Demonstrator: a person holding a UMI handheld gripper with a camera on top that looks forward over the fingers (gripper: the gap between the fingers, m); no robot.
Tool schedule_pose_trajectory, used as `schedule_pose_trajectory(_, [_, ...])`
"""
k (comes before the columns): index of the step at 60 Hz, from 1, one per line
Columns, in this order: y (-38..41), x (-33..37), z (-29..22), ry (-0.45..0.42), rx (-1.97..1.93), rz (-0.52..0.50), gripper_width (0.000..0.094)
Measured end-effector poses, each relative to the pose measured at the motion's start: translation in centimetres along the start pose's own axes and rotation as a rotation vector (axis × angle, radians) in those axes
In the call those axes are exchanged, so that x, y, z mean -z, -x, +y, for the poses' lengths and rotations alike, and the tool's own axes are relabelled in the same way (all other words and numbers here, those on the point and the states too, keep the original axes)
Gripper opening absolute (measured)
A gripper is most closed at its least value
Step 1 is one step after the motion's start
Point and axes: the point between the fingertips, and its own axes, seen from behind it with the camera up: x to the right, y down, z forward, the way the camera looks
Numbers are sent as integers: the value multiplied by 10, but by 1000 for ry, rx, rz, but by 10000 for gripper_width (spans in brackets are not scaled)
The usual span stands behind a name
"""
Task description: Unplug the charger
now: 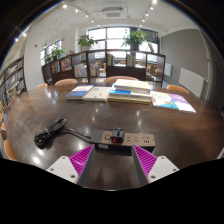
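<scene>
Fingers of gripper [113, 160] apart, gripping nothing; charger [118, 133] plugged upright into power strip [124, 139], dead ahead, strip lying crosswise to fingers.

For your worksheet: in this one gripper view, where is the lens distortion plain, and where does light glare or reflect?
Gripper view: fisheye bending curves the shelf unit and the ceiling lights; the bright windows wash out; the dark table shows pale reflections; the power strip with its charger lies just ahead of the open gripper, reasonably sharp.
</scene>
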Motion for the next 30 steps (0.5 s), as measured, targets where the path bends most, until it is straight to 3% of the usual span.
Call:
schedule_pose_trajectory(9, [-8,-62,-26,3,-22,52,725])
schedule_pose_trajectory(14, [-20,-72,-28,2,-28,86,666])
schedule_pose_trajectory(16, [-33,-71,-27,18,-25,87,623])
schedule_pose_trajectory(19, [-23,-88,-15,41,-27,89,482])
schedule_pose_trajectory(23, [-12,-91,-22,-5,-73,42,291])
schedule_pose_trajectory(30, [-15,-94,-20,-41,-64,78,217])
